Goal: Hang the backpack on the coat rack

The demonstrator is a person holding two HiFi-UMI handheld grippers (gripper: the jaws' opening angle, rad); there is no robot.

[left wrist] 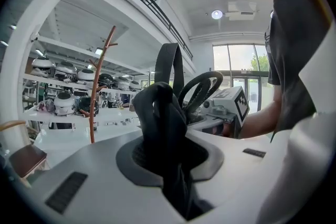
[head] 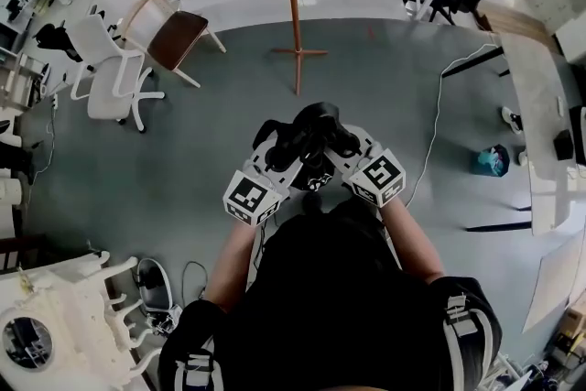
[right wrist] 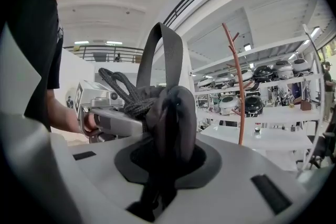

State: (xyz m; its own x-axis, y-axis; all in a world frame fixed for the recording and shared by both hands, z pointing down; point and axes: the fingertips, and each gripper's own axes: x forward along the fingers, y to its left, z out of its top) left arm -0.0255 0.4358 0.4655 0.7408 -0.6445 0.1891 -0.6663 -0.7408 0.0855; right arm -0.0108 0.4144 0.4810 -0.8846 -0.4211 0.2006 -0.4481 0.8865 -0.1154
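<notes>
A black backpack (head: pixel 311 128) hangs between my two grippers, held up in front of the person. My left gripper (head: pixel 275 158) is shut on a fold of the bag's black fabric (left wrist: pixel 160 113), and a strap loop rises above it. My right gripper (head: pixel 345 149) is shut on another bunch of the backpack (right wrist: pixel 173 113), beside its braided handle and a grey strap. The wooden coat rack (head: pixel 293 5) stands on the grey floor straight ahead, some way off. It is also the thin brown pole with side pegs, the coat rack (left wrist: pixel 94 97) at the left and the coat rack (right wrist: pixel 237 86) at the right.
A brown-seated chair (head: pixel 174 37) and a white office chair (head: pixel 110 82) stand left of the rack. A long white table (head: pixel 536 105), a teal bag (head: pixel 492 160) and a white floor cable (head: pixel 435 124) are at the right. White furniture (head: pixel 64 325) sits near left.
</notes>
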